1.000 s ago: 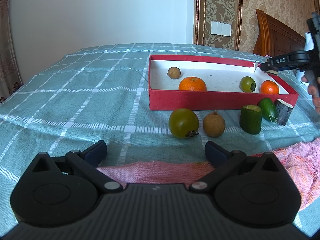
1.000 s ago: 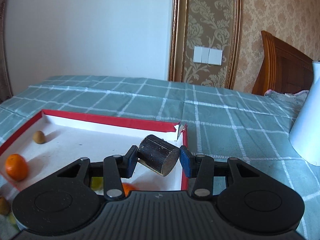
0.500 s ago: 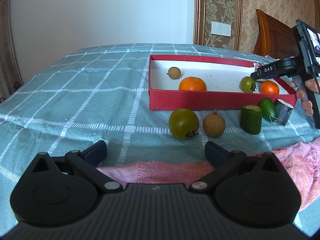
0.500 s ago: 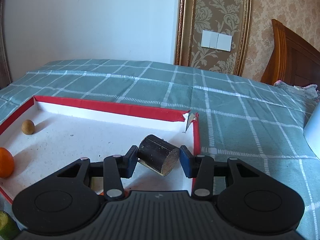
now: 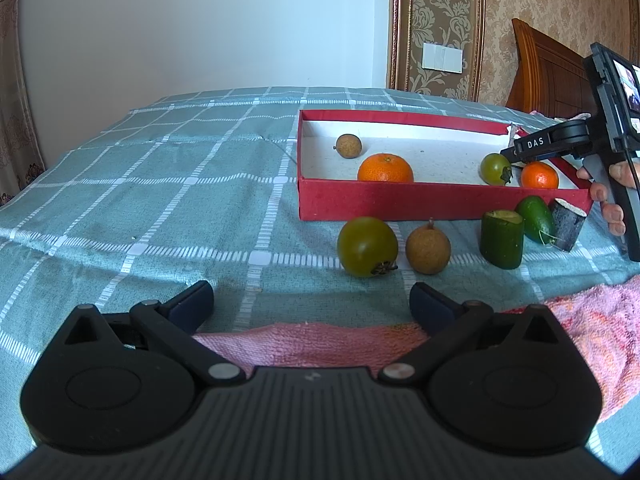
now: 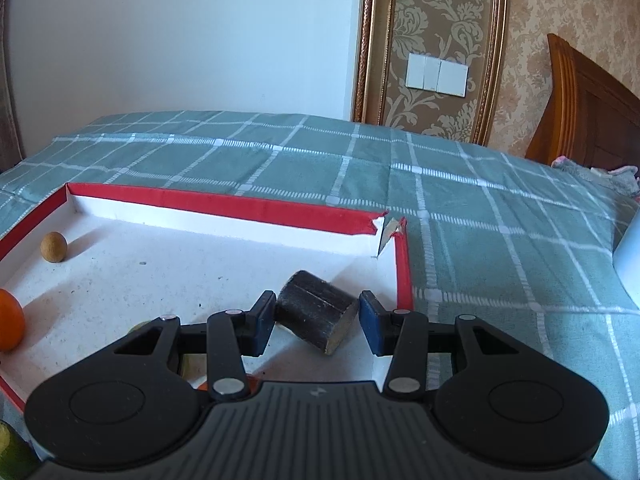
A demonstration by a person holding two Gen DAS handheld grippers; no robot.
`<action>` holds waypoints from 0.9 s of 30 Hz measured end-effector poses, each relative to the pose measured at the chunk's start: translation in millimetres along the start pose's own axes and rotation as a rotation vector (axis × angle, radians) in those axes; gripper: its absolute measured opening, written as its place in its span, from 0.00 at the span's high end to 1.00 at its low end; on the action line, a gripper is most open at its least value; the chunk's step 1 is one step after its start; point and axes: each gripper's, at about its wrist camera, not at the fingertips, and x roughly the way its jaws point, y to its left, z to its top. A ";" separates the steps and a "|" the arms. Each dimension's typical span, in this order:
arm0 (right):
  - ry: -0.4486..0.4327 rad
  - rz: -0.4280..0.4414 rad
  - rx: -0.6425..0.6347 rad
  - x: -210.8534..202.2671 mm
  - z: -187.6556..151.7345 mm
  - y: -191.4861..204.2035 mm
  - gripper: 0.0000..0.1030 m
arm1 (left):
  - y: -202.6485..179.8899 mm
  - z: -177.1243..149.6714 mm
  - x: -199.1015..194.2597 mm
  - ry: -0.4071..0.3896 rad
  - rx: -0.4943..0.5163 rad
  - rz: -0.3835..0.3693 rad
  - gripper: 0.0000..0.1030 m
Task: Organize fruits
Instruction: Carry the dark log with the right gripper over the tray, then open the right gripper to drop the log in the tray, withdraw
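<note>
A red box (image 5: pixel 420 200) on the checked bedspread (image 5: pixel 160 200) holds two oranges, a green tomato and a longan (four more fruits lie near it), the left gripper (image 5: pixel 311 300) gaping.

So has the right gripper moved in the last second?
Yes. The right gripper, shut on the dark piece, has come down and forward over the red box, toward its torn corner.

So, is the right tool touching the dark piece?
Touching. The right wrist view shows the right tool with pads pressed on both sides of the dark piece.
</note>
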 end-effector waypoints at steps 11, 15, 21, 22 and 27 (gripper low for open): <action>-0.050 0.002 0.034 -23.3 -9.3 -3.2 0.41 | -0.3 0.1 -0.1 0.000 0.000 0.000 0.00; -0.057 0.012 0.045 -30.3 -12.2 -5.2 0.41 | -0.1 -0.1 -0.1 0.000 0.000 0.000 0.00; -0.081 0.021 0.072 -45.4 -19.4 -7.7 0.41 | -0.1 -0.1 -0.1 -0.001 0.000 0.000 0.00; -0.088 0.027 0.085 -49.8 -21.1 -9.5 0.41 | -0.3 0.0 -0.1 -0.001 0.000 0.000 0.00; -0.154 0.017 0.149 -79.2 -35.8 -21.3 0.20 | -0.2 -0.1 -0.1 -0.001 0.000 0.000 0.00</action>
